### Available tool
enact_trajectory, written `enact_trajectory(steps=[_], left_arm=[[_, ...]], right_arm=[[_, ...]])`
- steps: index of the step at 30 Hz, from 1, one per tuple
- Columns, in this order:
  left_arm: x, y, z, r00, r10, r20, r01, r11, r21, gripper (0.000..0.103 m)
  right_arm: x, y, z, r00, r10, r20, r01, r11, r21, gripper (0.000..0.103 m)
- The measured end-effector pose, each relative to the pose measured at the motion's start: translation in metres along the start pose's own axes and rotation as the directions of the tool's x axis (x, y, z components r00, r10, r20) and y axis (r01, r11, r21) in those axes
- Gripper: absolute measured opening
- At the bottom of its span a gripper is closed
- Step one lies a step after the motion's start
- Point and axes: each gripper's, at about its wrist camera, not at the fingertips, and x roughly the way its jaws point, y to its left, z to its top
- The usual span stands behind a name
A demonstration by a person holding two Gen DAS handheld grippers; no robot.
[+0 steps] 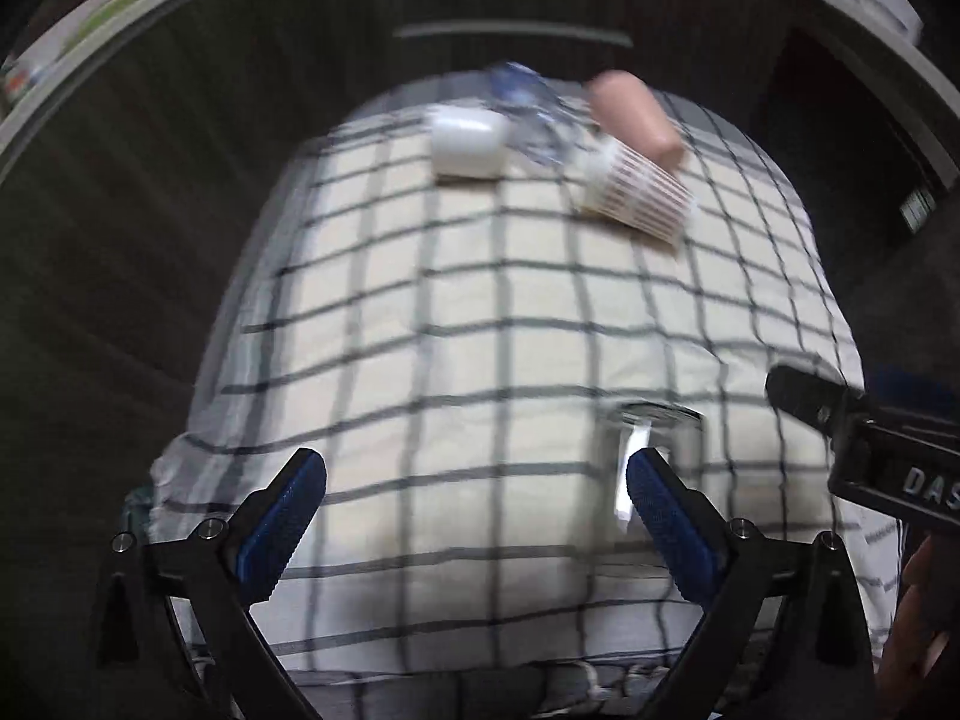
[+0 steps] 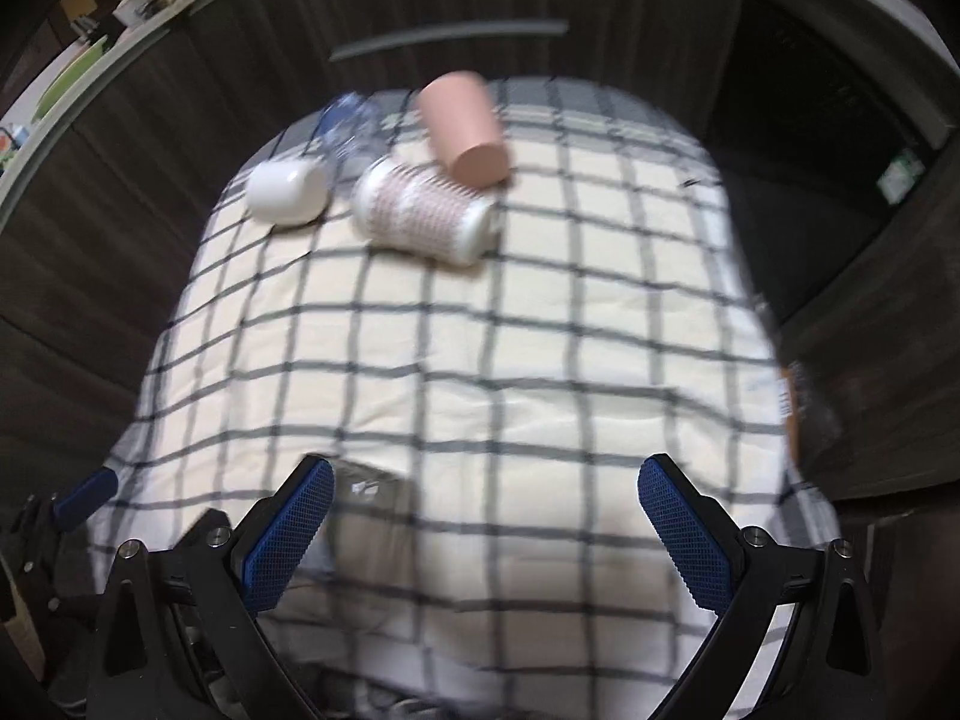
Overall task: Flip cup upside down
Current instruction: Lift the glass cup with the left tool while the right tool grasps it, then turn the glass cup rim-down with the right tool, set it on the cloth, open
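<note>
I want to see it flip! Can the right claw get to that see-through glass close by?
Probably yes. The right claw is open and empty, and the clear glass stands on the checked cloth right beside its left finger, with nothing between them. The picture is blurry, so I can't be sure.

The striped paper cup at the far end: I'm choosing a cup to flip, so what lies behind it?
Behind the striped paper cup lie a pink cylindrical cup and a clear plastic bottle. A white mug sits beside it. Whether they touch is blurred.
</note>
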Motion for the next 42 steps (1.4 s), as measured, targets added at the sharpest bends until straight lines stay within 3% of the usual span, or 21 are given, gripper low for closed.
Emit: enact_trajectory(steps=[3, 8, 13, 22, 25, 28, 31, 33, 36, 38, 39, 41, 42], left_arm=[[-0.004, 0.028, 0.0, 1.0, 0.021, 0.017, -0.02, 0.998, -0.067, 0.102], [0.002, 0.057, 0.001, 1.0, 0.003, 0.023, 0.001, 0.987, -0.162, 0.102], [0.01, 0.076, 0.005, 0.999, -0.019, 0.033, 0.025, 0.979, -0.202, 0.102], [0.028, 0.094, 0.019, 0.998, -0.058, 0.028, 0.063, 0.969, -0.239, 0.102], [0.035, 0.097, 0.022, 0.997, -0.07, 0.021, 0.072, 0.967, -0.246, 0.102], [0.04, 0.097, 0.021, 0.997, -0.074, 0.011, 0.074, 0.966, -0.248, 0.102], [0.043, 0.095, 0.02, 0.997, -0.082, 0.003, 0.08, 0.967, -0.243, 0.102], [0.04, 0.092, 0.019, 0.997, -0.079, 0.011, 0.08, 0.969, -0.232, 0.102], [0.035, 0.088, 0.019, 0.996, -0.078, 0.043, 0.086, 0.97, -0.228, 0.102], [0.032, 0.085, 0.019, 0.993, -0.081, 0.091, 0.1, 0.968, -0.231, 0.102], [0.031, 0.083, 0.019, 0.99, -0.077, 0.118, 0.103, 0.968, -0.228, 0.102], [0.031, 0.076, 0.018, 0.984, -0.061, 0.169, 0.096, 0.974, -0.207, 0.102], [0.033, 0.073, 0.018, 0.98, -0.062, 0.19, 0.099, 0.976, -0.194, 0.102]], right_arm=[[0.017, 0.02, 0.008, 0.992, 0.044, -0.119, -0.045, 0.999, -0.013, 0.102], [0.054, 0.045, 0.015, 0.951, 0.051, -0.304, -0.058, 0.998, -0.016, 0.098], [0.096, 0.059, 0.014, 0.875, 0.042, -0.482, -0.04, 0.999, 0.015, 0.094], [0.146, 0.084, 0.012, 0.757, -0.03, -0.652, 0.02, 1.0, -0.023, 0.091], [0.16, 0.084, 0.005, 0.711, -0.025, -0.703, 0.03, 1.0, -0.005, 0.071], [0.165, 0.084, 0.001, 0.701, -0.017, -0.713, 0.03, 1.0, 0.005, 0.07], [0.162, 0.084, -0.002, 0.715, -0.019, -0.699, 0.023, 1.0, -0.003, 0.069], [0.149, 0.081, 0.001, 0.74, -0.018, -0.673, 0.014, 1.0, -0.012, 0.069], [0.117, 0.085, 0.009, 0.835, 0.003, -0.551, -0.024, 0.999, -0.032, 0.069], [0.087, 0.086, 0.016, 0.922, 0.043, -0.384, -0.066, 0.997, -0.046, 0.069], [0.073, 0.085, 0.017, 0.955, 0.051, -0.293, -0.072, 0.996, -0.061, 0.069], [0.048, 0.081, 0.014, 0.995, 0.05, -0.088, -0.057, 0.995, -0.082, 0.069], [0.041, 0.076, 0.017, 0.999, 0.047, -0.021, -0.049, 0.995, -0.084, 0.069]])
